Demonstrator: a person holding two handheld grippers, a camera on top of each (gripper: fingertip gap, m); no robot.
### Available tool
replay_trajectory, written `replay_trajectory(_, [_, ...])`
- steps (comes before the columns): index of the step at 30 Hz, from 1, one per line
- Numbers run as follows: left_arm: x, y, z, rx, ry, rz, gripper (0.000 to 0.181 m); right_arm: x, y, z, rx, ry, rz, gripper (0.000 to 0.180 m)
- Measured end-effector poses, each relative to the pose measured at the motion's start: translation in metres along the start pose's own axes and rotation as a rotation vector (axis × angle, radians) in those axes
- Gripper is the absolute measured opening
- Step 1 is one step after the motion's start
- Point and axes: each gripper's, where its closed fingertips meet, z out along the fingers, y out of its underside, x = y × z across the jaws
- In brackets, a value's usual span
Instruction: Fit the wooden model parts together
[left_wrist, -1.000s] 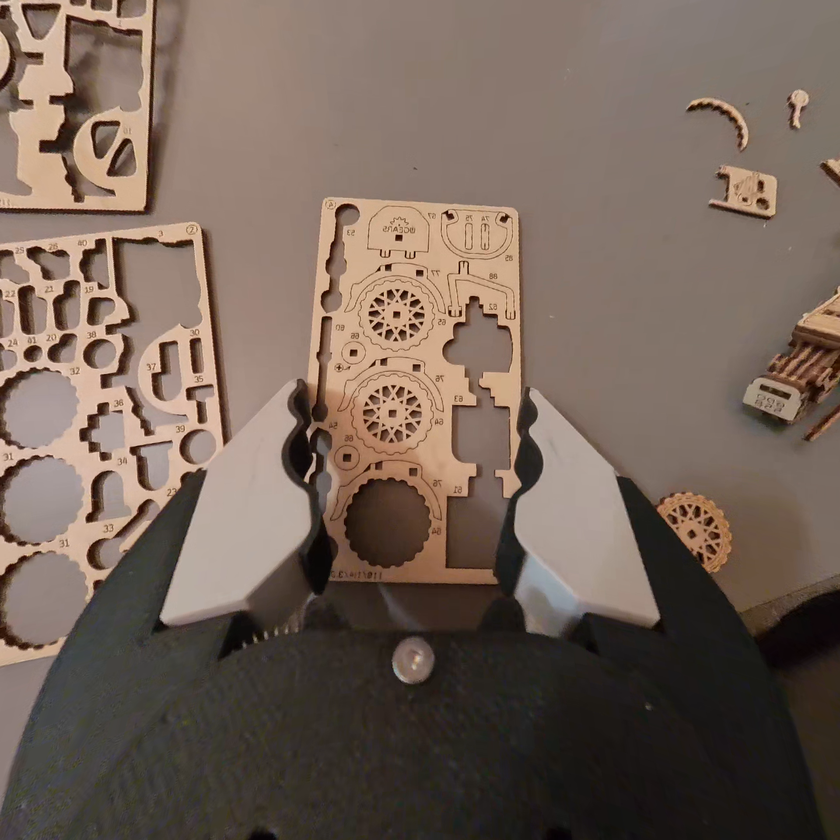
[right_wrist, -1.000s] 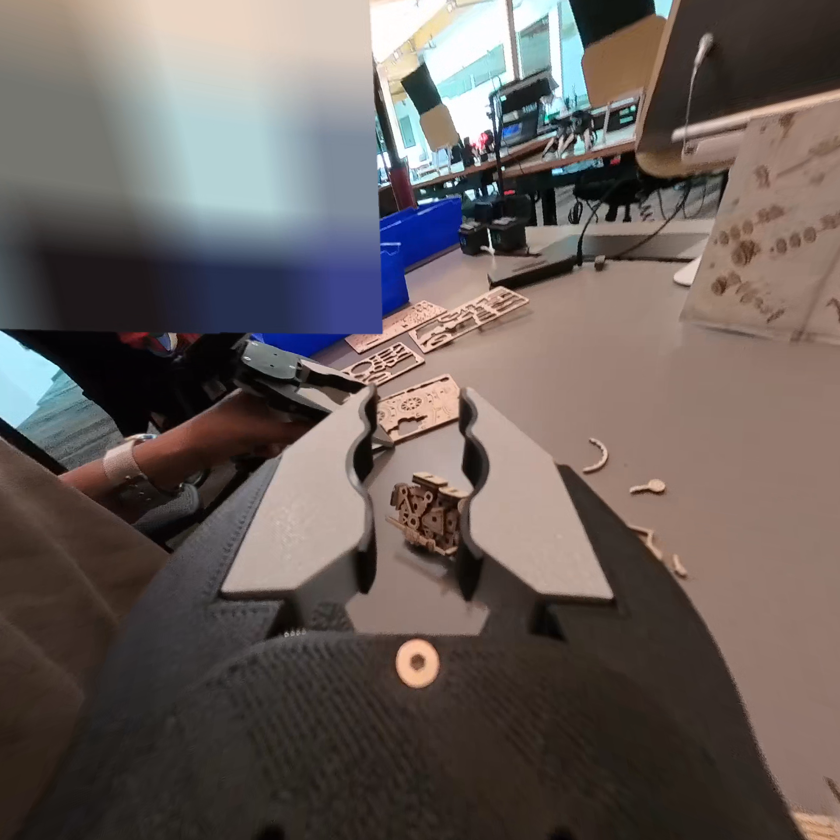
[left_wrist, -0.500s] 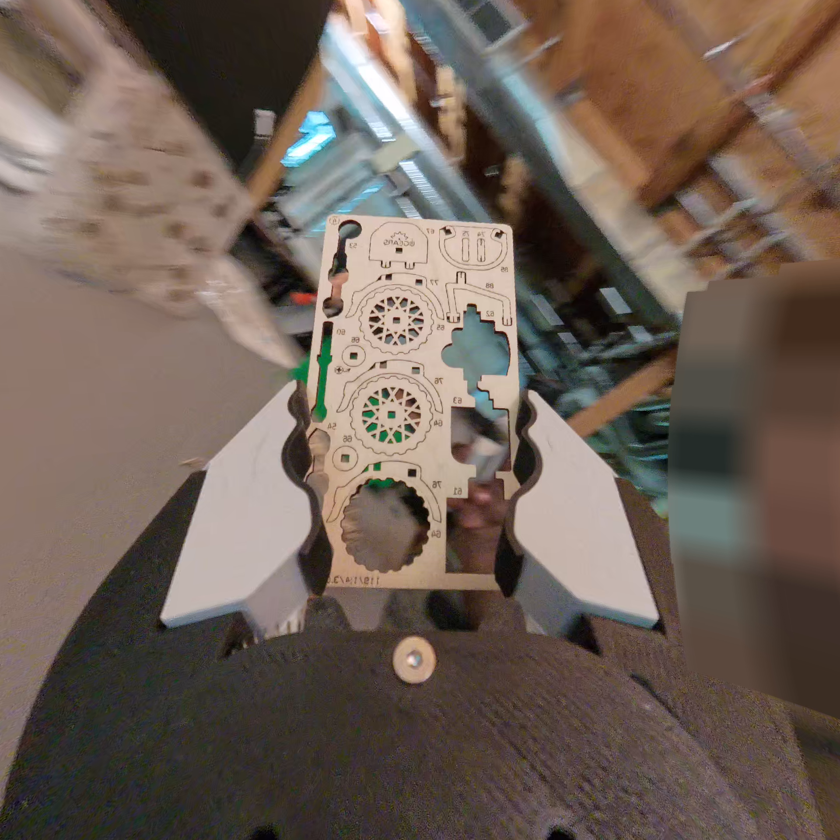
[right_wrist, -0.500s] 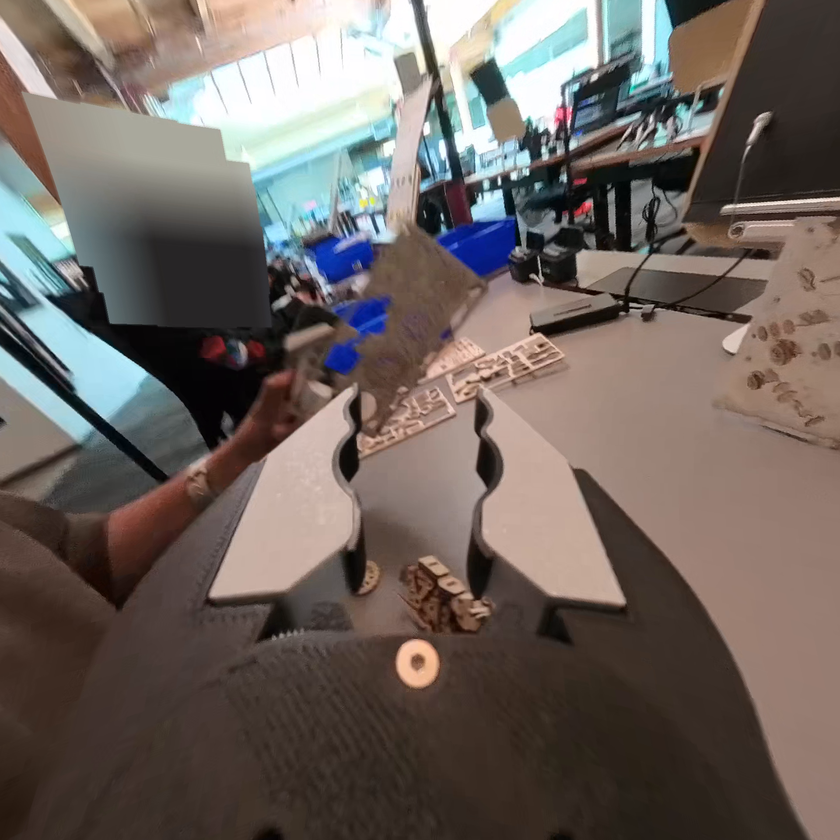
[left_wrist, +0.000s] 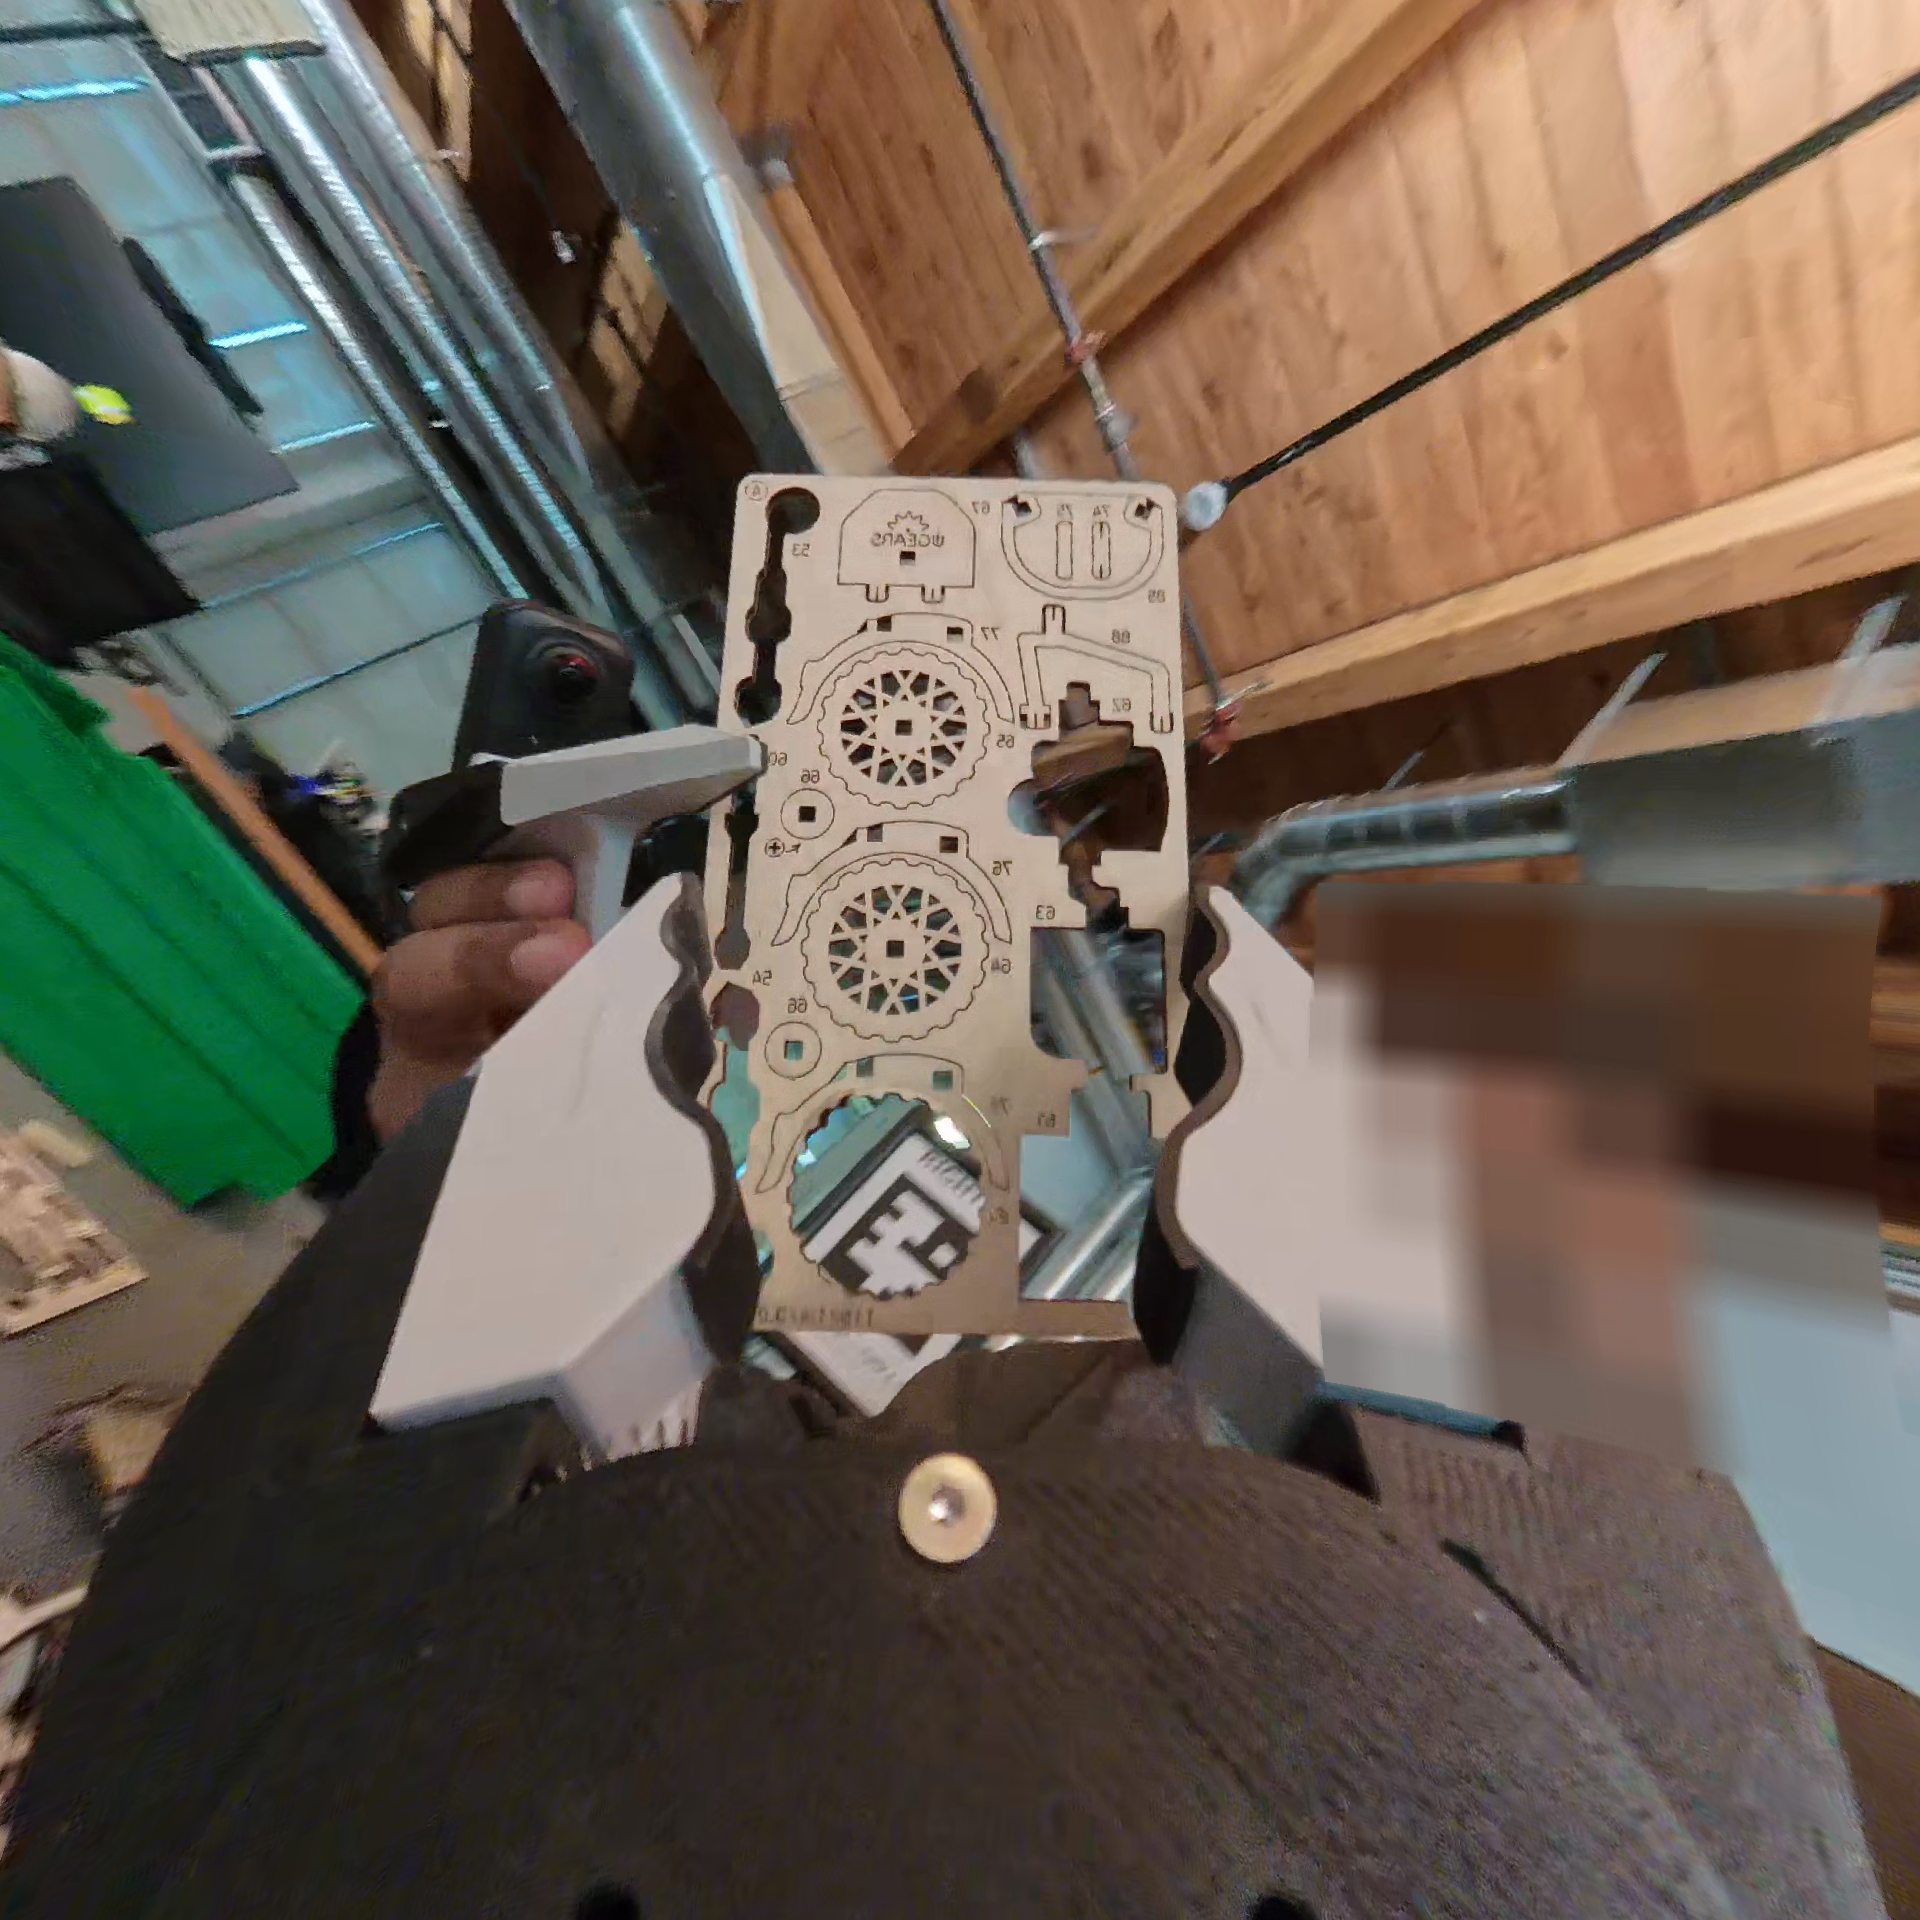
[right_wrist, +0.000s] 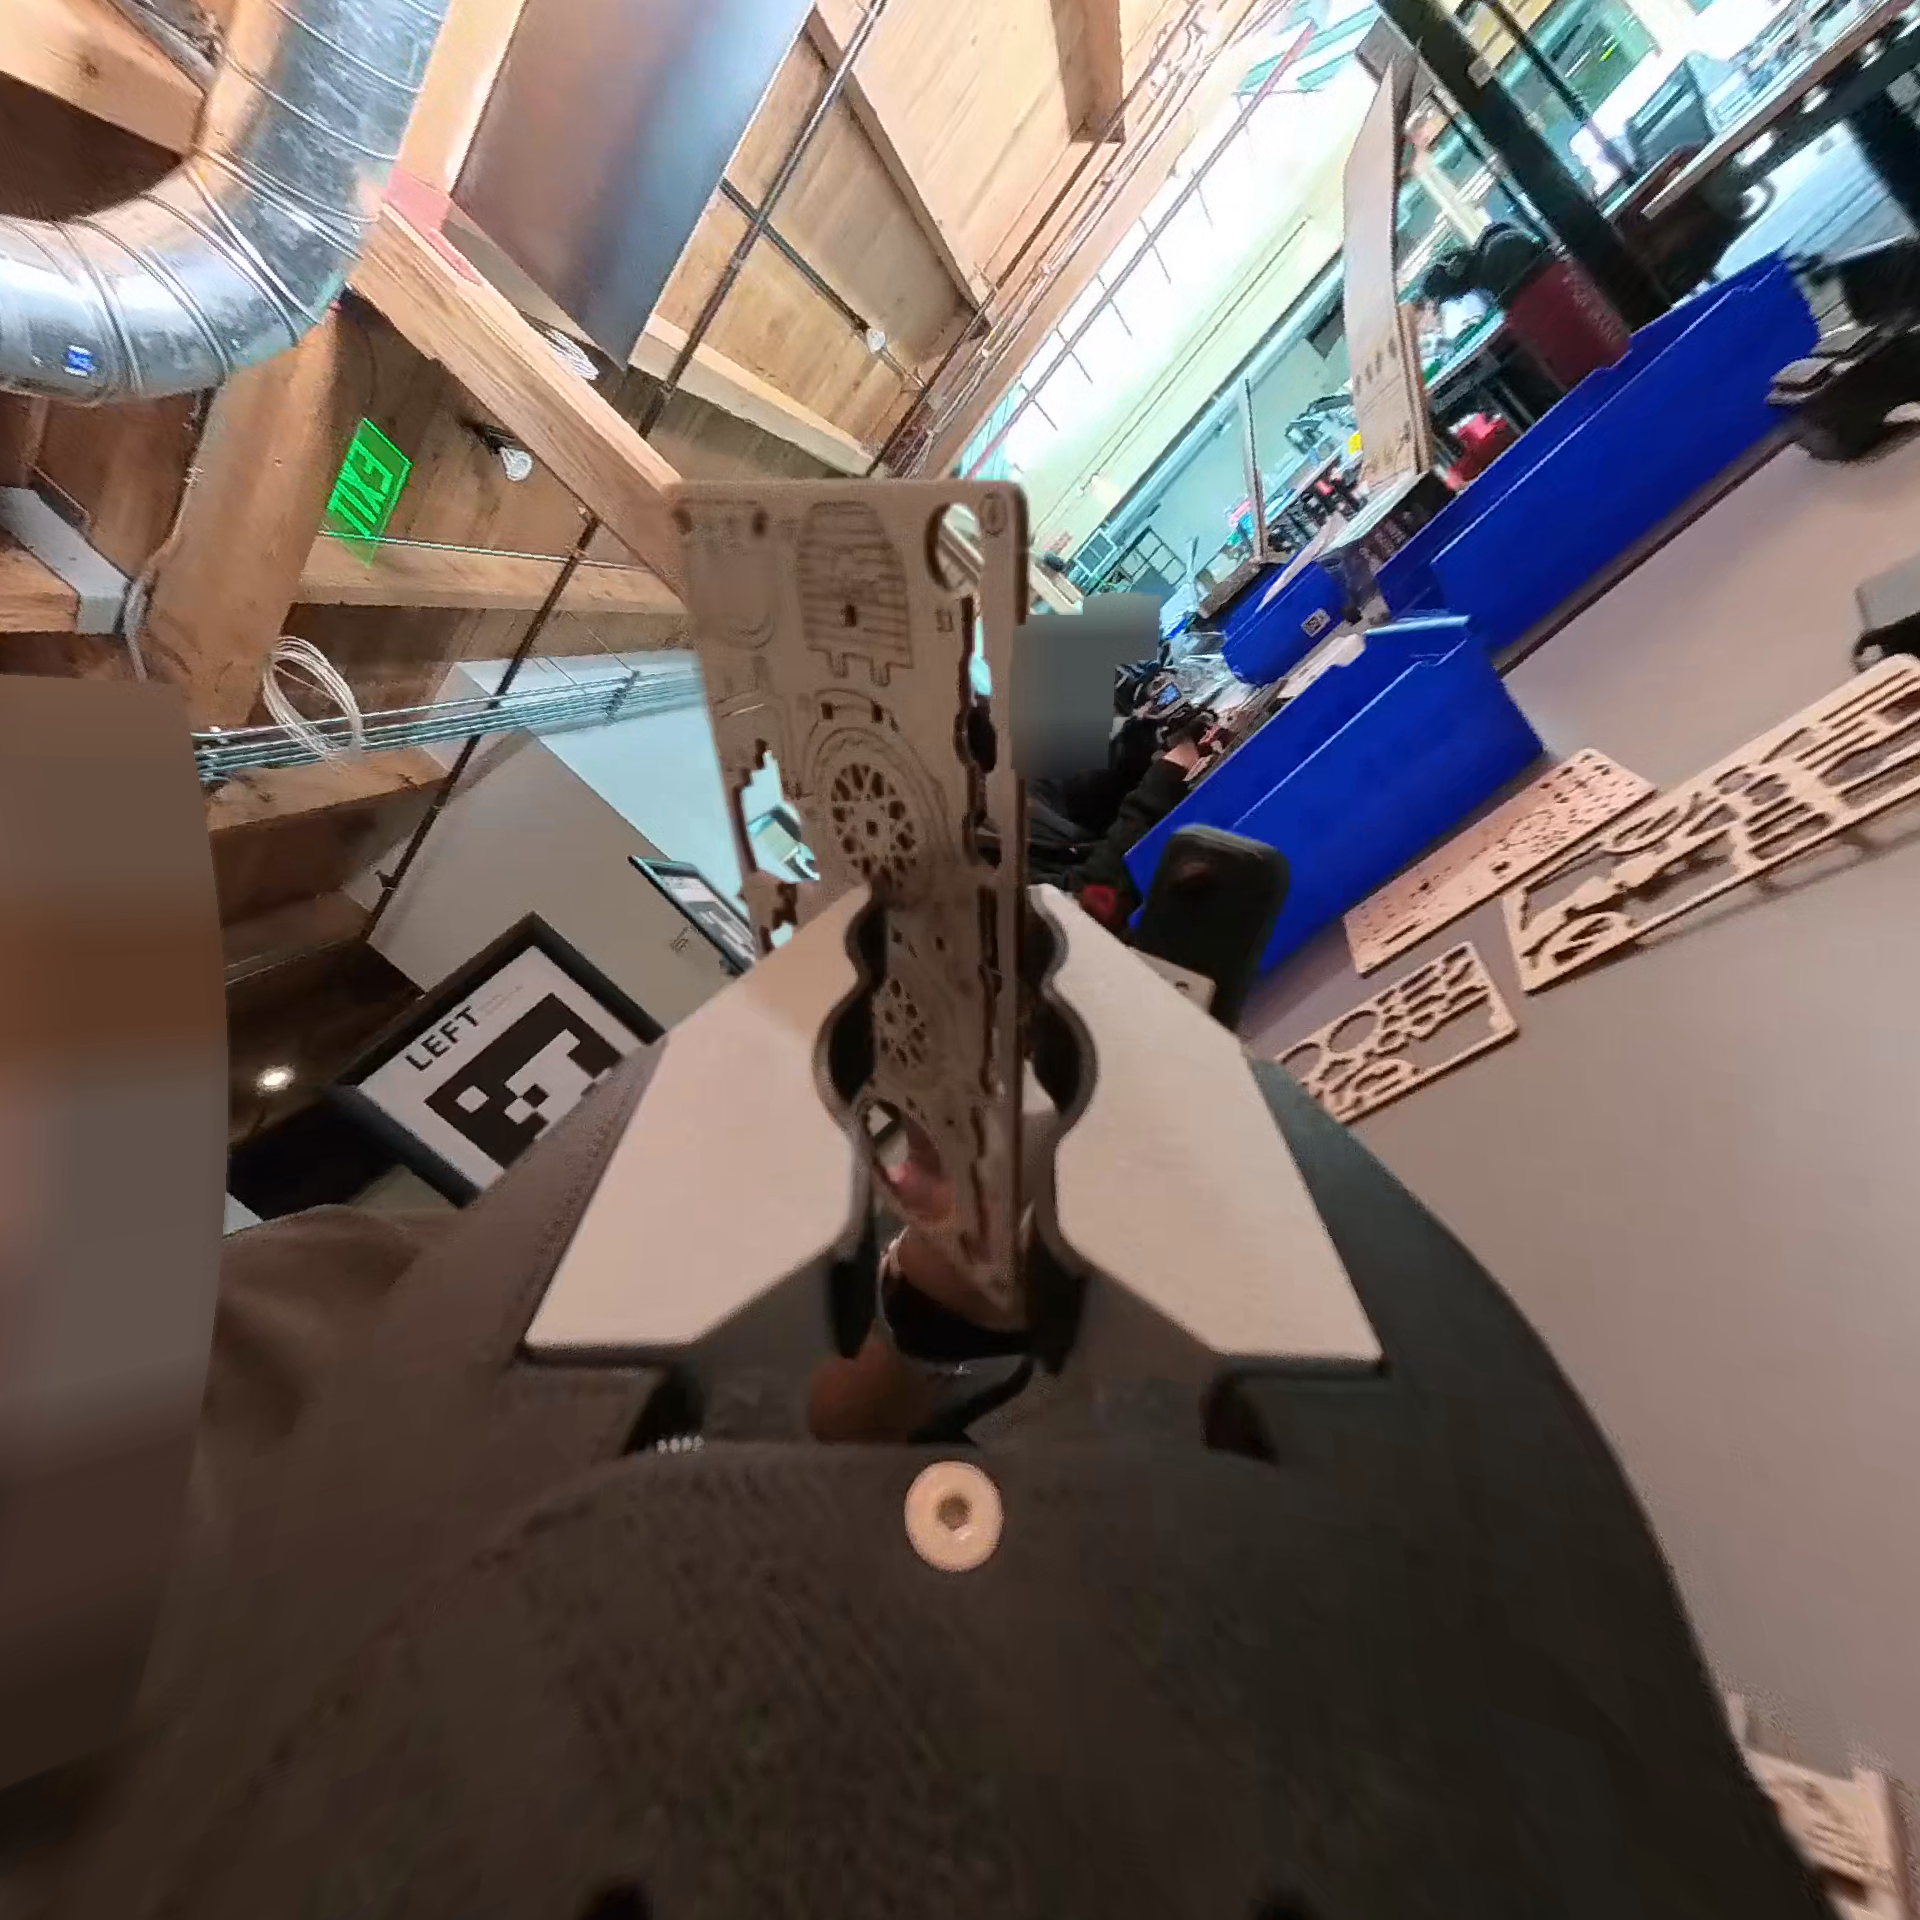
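Observation:
A thin wooden parts sheet (left_wrist: 1101, 665) with wheel and arch cut-outs is held upright in the air. My left gripper (left_wrist: 945, 899) is shut on its two long edges near the lower end. My right gripper (right_wrist: 956, 909) is open, with a finger on each side of the same sheet (right_wrist: 862, 665), seen at a slant. In the left wrist view one of its fingers (left_wrist: 623, 779) touches the sheet's left edge; the other finger is hidden behind the sheet. A hand (left_wrist: 468, 966) holds that gripper.
Several other wooden sheets (right_wrist: 1403, 1029) lie on the grey table (right_wrist: 1558, 1299) at the right. Blue bins (right_wrist: 1455, 727) stand behind them. A green bin (left_wrist: 135, 935) is at the left. A black and white marker plate (right_wrist: 509, 1081) on the left gripper shows low left. Only a small space, under 4 cm, lies between the two pairs of fingers.
My left gripper lifted the sheet off the table and tipped it up towards the ceiling. My right gripper rose from the small assembly on the table and came around the sheet's edge.

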Motion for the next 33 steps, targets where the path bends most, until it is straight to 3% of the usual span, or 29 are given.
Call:
replay_trajectory(1, [-0.001, -0.007, -0.003, 0.025, 0.038, -0.032, 0.087, 0.004, -0.005, -0.002, 0.013, 0.01, -0.007, 0.02])
replay_trajectory(4, [-0.025, -0.033, -0.021, 0.083, -0.028, -0.005, 0.082, 0.009, -0.035, -0.015, 0.133, 0.023, -0.007, 0.001])
replay_trajectory(6, [-0.042, -0.049, -0.038, 0.076, -0.14, 0.108, 0.083, 0.017, -0.046, -0.021, 0.142, 0.072, -0.095, 0.001])
replay_trajectory(11, [-0.079, -0.083, -0.069, 0.002, -0.327, 0.36, 0.063, 0.073, -0.053, -0.025, 0.053, 0.274, -0.237, 0.001])
replay_trajectory(14, [-0.077, -0.098, -0.058, 0.029, -0.212, 0.308, 0.064, 0.113, -0.051, -0.026, 0.008, 0.364, -0.221, 0.002])
replay_trajectory(17, [-0.109, -0.111, -0.056, -0.026, -0.32, 0.371, 0.062, 0.13, -0.052, -0.025, 0.025, 0.34, -0.189, 0.002])
replay_trajectory(19, [-0.126, -0.113, -0.059, -0.082, -0.363, 0.434, 0.038, 0.132, -0.053, -0.023, 0.064, 0.287, -0.158, 0.001])
replay_trajectory(22, [-0.124, -0.116, -0.061, -0.061, -0.27, 0.491, 0.001, 0.146, -0.045, -0.025, 0.078, 0.284, -0.126, 0.002])
replay_trajectory(25, [-0.125, -0.118, -0.058, -0.067, -0.266, 0.504, 0.0, 0.149, -0.041, -0.029, 0.097, 0.264, -0.113, 0.002])
replay_trajectory(30, [-0.123, -0.119, -0.053, -0.124, -0.281, 0.582, 0.0, 0.15, -0.043, -0.031, 0.129, 0.376, -0.197, 0.006])
replay_trajectory(33, [-0.12, -0.118, -0.05, -0.125, -0.246, 0.577, 0.0, 0.153, -0.023, -0.024, 0.014, 0.396, -0.231, 0.029])
